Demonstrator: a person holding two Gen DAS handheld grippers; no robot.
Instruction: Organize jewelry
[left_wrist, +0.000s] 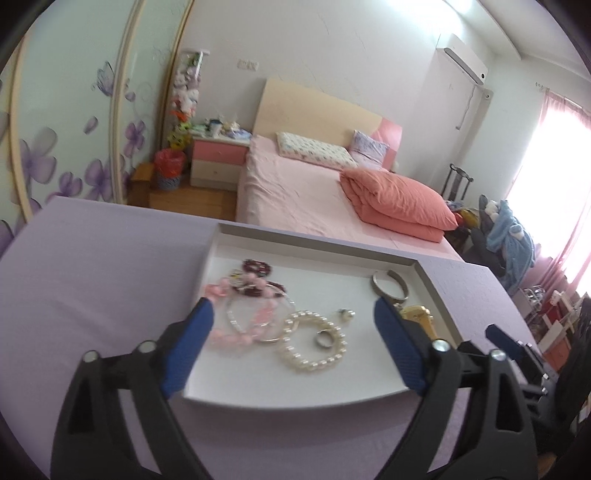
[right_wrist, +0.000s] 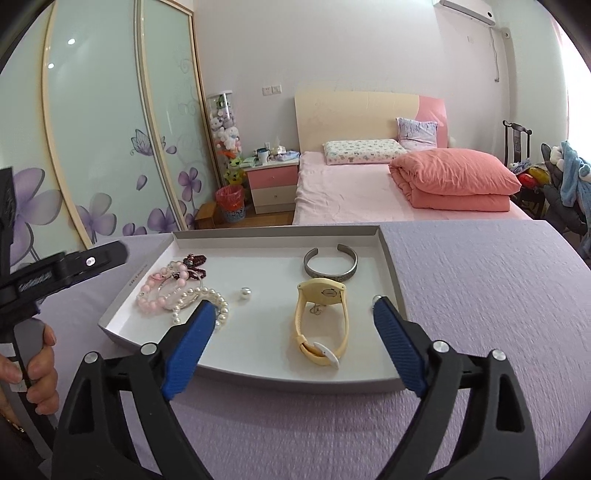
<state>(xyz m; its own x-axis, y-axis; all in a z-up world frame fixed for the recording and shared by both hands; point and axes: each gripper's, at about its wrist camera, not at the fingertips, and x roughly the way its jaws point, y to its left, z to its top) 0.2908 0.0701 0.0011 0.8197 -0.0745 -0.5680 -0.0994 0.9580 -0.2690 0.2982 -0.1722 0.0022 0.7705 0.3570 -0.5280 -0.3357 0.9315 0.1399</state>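
A: We log the left hand-held gripper (left_wrist: 293, 308) poised low over the near edge of the white tray (left_wrist: 295, 400), aimed forward and slightly down. Spread wide, nothing between its blue fingers (left_wrist: 190, 345). In the right wrist view we see the person's hand (right_wrist: 40, 373) wrapped round its handle at the far left.

B: We note the right hand-held gripper (right_wrist: 293, 310) in a like pose, also spread wide and holding nothing; its fingers (right_wrist: 400, 350) straddle the tray's near rim over the yellow watch (right_wrist: 321, 325).

A: Contact?

B: We cannot tell whether either finger touches the tray.

A: Jewelry location: all in the tray on the lilac-covered bench (right_wrist: 480, 295). We record a pearl bracelet (left_wrist: 314, 341) encircling a small ring (left_wrist: 324, 338), tangled with pink beads (left_wrist: 236, 334) and dark red beads (left_wrist: 258, 266) at left.

B: Silver cuff (right_wrist: 330, 264) lies toward the far side, apart from the watch; a loose pearl (right_wrist: 245, 292) sits between the groups.
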